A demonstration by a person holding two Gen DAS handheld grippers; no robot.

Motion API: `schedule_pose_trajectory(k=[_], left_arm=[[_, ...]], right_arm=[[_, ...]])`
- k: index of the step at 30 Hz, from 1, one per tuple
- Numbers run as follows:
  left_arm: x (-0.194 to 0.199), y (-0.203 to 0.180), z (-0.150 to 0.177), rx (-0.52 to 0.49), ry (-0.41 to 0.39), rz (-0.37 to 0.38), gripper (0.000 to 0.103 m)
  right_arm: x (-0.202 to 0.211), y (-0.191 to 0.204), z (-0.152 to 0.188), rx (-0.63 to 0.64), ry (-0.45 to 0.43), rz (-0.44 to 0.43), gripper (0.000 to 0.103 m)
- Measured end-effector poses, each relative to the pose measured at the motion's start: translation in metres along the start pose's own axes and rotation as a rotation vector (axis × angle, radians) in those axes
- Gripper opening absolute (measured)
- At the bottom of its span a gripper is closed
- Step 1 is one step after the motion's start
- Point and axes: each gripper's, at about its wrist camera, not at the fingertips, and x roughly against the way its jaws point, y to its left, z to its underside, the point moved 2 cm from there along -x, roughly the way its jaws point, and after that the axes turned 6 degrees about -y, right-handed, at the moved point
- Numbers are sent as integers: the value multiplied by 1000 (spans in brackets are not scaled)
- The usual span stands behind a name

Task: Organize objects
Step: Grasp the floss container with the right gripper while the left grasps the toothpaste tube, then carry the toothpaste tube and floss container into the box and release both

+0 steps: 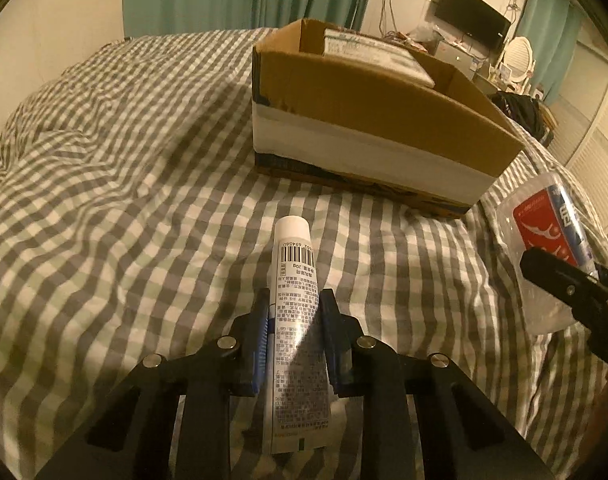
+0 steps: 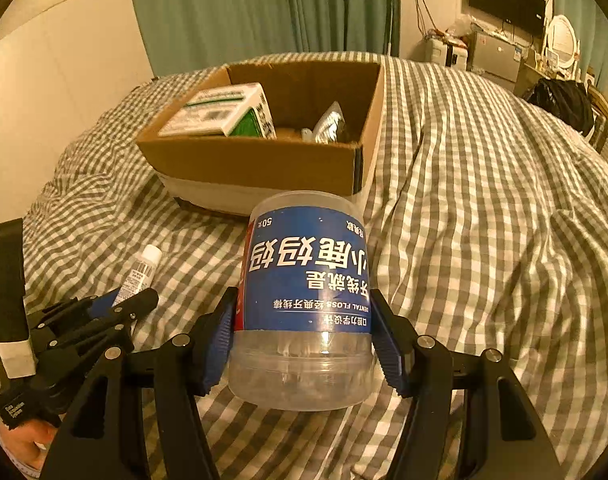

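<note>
Tube [image 1: 293, 304] and floss jar [image 2: 306, 304], each pinched by its tongs, left [image 1: 293, 312] and right [image 2: 304, 336]: lift clear over the box [image 2: 263, 164] wall before letting go.

Both wrist views low and close over the checked bedspread [image 1: 143, 200], facing the far cardboard box [image 2: 263, 164], shared by both, left view from nearer left.

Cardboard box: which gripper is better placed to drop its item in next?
Right, probably. The right gripper holds the floss jar facing the cardboard box opening; the left gripper, holding the tube, sees mostly its wall.
</note>
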Motion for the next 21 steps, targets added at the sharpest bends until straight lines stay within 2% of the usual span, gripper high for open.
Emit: schedule_pose_trajectory(k=[4,12,21], left_arm=[[19,-7,-3,-26,-30,-11,23],[68,-22,-26,-87,-152,7,23],[96,-44,-83,-134,-266,31,23]], right_arm=[[17,6,-1,14,-27,-1,62],[56,17,-12,40,-105,-1,62],[91,20,-56,58,-219,-11,62]])
